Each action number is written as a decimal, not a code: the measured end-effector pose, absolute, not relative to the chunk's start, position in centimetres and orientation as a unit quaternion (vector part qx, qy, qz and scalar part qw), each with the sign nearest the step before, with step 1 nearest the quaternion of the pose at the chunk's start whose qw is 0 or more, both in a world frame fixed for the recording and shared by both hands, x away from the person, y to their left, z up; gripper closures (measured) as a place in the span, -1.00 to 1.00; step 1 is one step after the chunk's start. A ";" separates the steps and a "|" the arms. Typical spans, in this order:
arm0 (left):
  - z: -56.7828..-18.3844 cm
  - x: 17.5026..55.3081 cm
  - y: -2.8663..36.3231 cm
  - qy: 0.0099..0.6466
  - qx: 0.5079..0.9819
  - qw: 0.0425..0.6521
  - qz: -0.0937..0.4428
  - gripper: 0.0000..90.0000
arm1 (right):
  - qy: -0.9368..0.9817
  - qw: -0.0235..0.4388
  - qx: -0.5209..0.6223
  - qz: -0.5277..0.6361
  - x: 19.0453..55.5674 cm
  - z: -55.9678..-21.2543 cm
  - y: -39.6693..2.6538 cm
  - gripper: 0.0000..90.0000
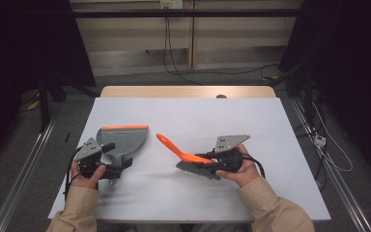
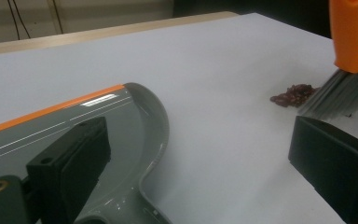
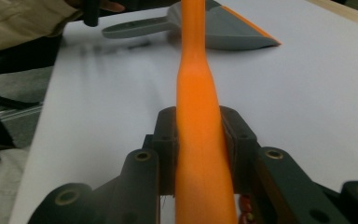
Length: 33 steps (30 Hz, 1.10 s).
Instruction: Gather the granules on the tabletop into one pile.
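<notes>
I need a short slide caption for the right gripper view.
Right gripper clamps the orange brush handle; grey dustpan beyond.

Grey plastic dustpan (image 1: 121, 143) with an orange strip along its front lip. Hand brush (image 1: 188, 159), bright orange plastic handle, grey bristles (darker at the base). Small pile of dark reddish-brown beans (image 2: 292, 94) on the table. Pale lilac-white table sheet (image 1: 183, 116), light wood edge behind it. Black grippers, grey top plates. Beige sleeves (image 1: 270, 212).
</notes>
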State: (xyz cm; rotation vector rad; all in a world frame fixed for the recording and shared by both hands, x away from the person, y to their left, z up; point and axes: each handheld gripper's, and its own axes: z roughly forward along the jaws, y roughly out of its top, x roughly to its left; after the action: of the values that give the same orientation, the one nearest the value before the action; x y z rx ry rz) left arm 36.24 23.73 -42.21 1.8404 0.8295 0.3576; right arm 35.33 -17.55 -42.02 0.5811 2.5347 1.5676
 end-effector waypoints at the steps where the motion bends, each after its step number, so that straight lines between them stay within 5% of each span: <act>1: -42.2 36.2 23.7 0.345 0.768 0.519 0.149 -0.88 | 0.833 0.046 0.189 0.518 35.3 -42.1 -17.5 0.58; 10: -42.3 36.3 23.7 0.347 0.768 0.518 0.150 -0.88 | 0.854 0.002 0.133 0.503 35.8 -43.3 -17.7 0.59; 33: -42.5 36.4 23.8 0.350 0.769 0.513 0.149 -0.88 | 0.842 0.007 0.104 0.529 39.7 -43.0 -15.5 0.58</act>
State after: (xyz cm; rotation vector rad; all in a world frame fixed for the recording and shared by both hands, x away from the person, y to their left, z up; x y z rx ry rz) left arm 36.43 23.81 -42.49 1.8498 0.8414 0.3577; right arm 39.70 -15.47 -43.05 0.3258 2.6341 1.6537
